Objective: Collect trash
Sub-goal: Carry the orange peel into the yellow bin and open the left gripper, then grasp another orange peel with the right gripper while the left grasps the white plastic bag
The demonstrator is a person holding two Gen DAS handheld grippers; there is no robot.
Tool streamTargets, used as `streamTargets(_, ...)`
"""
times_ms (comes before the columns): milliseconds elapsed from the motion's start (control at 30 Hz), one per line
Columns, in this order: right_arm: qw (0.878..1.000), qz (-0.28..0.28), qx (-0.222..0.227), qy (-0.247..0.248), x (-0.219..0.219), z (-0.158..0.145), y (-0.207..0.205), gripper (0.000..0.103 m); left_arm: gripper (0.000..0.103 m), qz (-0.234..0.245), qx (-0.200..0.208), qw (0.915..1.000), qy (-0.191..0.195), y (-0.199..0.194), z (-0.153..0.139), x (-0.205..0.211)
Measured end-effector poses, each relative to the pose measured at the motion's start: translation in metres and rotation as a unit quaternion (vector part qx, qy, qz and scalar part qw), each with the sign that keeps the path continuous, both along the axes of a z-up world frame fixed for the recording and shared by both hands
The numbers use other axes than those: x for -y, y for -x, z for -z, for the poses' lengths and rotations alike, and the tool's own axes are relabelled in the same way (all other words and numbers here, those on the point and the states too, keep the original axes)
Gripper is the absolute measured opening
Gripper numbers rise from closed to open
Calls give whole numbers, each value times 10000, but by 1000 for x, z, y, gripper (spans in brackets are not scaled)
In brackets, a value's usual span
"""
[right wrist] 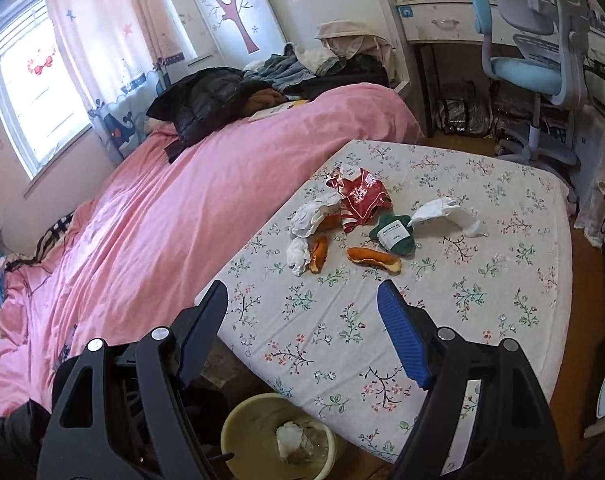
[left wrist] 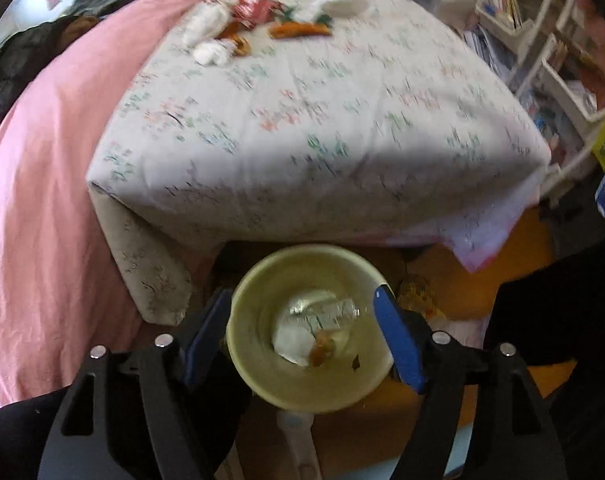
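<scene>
While our left tongs (left wrist: 302, 316) hang wide and empty over the yellow bin (left wrist: 314, 384) below the floral counter (right wrist: 442, 280), and our right tongs (right wrist: 302, 312) gape empty short of the peels (right wrist: 372, 258) and wrappers (right wrist: 358, 196) heaped mid-counter, we judge a loose pinch could spill scraps beside the bin.

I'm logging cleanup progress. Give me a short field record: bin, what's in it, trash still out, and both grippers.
bin: pale green bin on the floor at the floral table's edge
bin contents: crumpled clear plastic, white tissue, a bit of orange peel
trash still on table: red wrapper, green packet, orange peels, white tissues
left gripper: open above the bin, fingers empty
right gripper: open, empty, facing the table
</scene>
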State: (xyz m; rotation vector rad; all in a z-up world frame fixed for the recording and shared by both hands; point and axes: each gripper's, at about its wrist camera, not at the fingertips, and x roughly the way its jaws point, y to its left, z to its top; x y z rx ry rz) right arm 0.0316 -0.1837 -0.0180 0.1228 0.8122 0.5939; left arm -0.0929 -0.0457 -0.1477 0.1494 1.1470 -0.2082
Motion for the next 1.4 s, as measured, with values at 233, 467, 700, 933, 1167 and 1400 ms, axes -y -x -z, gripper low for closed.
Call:
streamTargets(233,9999,107,-37,-52,-6,-3,-2,74,81,-632,1220,9892,507,0,-46,-29)
streamTargets(467,9999,138,25,95,-14,-13,0,74,87,-924,2150,9711,461,-25,-102,-53)
streamTargets(700,9988,199,-53,436,-29,-6,-7,74,89,-1465,2410,9568,702,-69,-133,-92)
streamTargets(933,9973,201,-98,702,-48,16,-16,74,90,-2050,2013,9519,1067,-92,-113,-118)
streamTargets(1167,9981,205,-307,498,-53,42,-30,74,90,-2384,1817,9480,1068,-95,-102,-138)
streamTargets(1400,9959,70,-277,856,-65,57,-38,74,90,-2213,1661,9582,728,-105,-91,-133)
